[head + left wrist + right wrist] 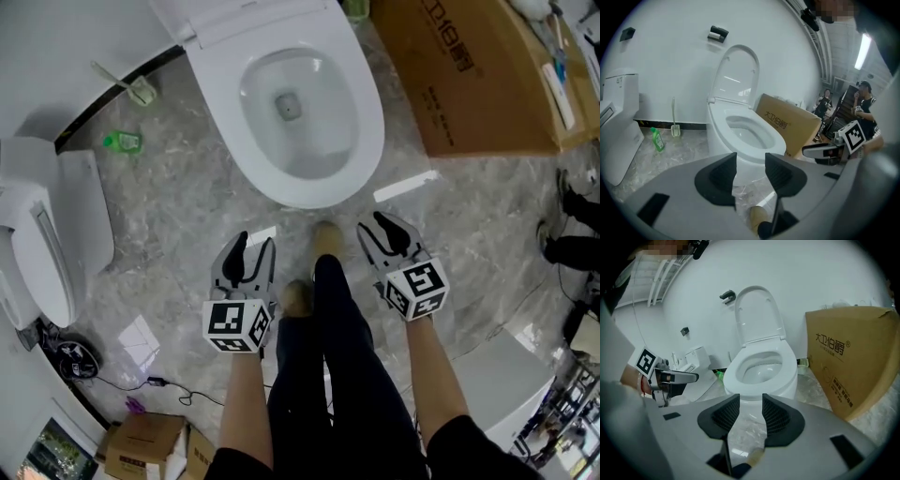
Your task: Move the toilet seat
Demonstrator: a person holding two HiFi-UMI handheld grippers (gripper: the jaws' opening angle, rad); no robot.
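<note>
Right gripper [750, 398] before white toilet seat [732, 374]

the right gripper [751, 399] has its jaws apart, with only marble floor [746, 430] between them. ahead stands a white toilet [764, 373], its lid [759, 315] raised upright against the white wall. a cardboard box [853, 357] stands just right of it, and the left gripper [693, 377] shows at the left.

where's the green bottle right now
In the head view the green bottle sits on the floor at upper left, just below the toilet brush and left of the toilet bowl.
</note>
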